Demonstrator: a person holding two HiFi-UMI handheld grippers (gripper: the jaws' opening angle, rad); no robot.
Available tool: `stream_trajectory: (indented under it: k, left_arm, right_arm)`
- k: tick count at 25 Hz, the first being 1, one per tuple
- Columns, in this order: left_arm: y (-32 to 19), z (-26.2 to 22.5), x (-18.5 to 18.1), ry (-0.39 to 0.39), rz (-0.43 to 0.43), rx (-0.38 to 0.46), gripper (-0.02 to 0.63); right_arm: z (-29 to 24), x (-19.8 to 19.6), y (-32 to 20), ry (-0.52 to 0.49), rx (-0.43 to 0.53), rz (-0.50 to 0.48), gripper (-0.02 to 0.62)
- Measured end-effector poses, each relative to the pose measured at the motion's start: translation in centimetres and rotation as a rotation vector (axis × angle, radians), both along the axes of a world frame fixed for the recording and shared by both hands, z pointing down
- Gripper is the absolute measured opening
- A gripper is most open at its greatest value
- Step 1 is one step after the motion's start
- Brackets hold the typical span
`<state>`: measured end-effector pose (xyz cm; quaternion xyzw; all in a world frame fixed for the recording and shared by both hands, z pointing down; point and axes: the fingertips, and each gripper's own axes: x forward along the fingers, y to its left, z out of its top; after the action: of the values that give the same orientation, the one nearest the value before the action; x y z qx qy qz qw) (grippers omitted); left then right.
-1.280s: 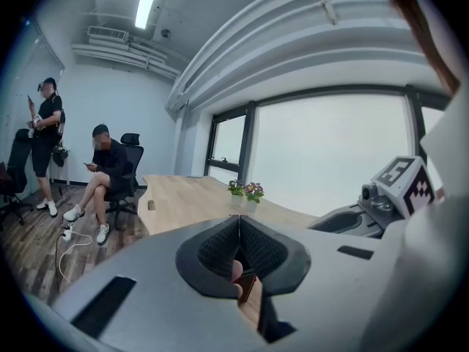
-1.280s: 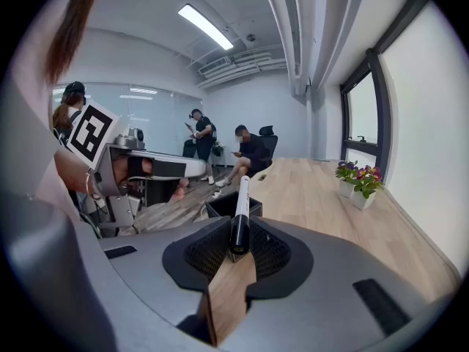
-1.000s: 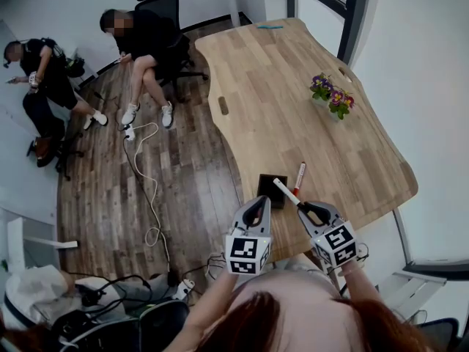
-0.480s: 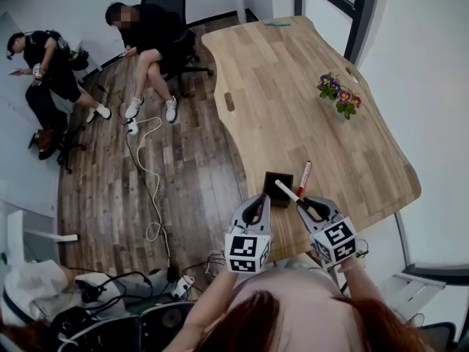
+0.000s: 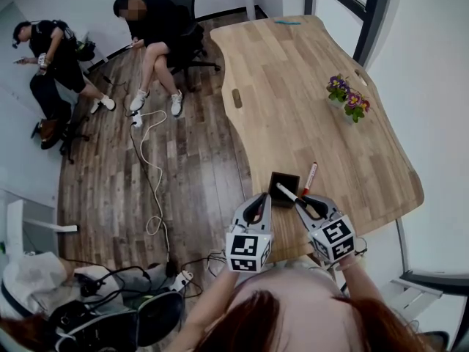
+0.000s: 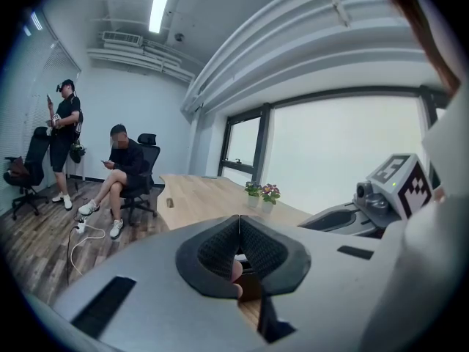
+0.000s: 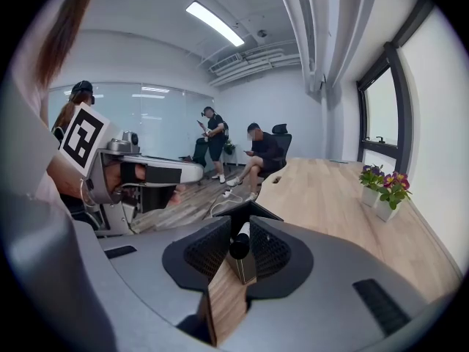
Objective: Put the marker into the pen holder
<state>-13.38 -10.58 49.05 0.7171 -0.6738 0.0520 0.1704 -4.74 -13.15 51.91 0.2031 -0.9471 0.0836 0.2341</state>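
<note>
One marker [image 5: 287,193] is clamped in the right gripper's [image 5: 302,202] jaws, its free end over the holder [image 5: 272,191], perhaps just inside. The left gripper [image 5: 258,199] hangs beside it, jaws together and empty; a red pen [image 5: 311,178] lies on the counter [image 5: 308,108] by the holder.

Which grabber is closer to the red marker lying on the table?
Right. The right gripper, shut on a white marker, is just on the person's side of the red marker. The left gripper is farther away, across the pen holder from it.
</note>
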Motion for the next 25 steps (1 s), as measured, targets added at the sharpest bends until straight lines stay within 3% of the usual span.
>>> stream_trajectory:
  k: [25]
  left_arm:
    - [0.7,1.0,-2.6,0.018,-0.071,-0.031,0.002]
  right_arm:
    - [2.0,-3.3,-0.8,0.034,-0.026,-0.052,0.072]
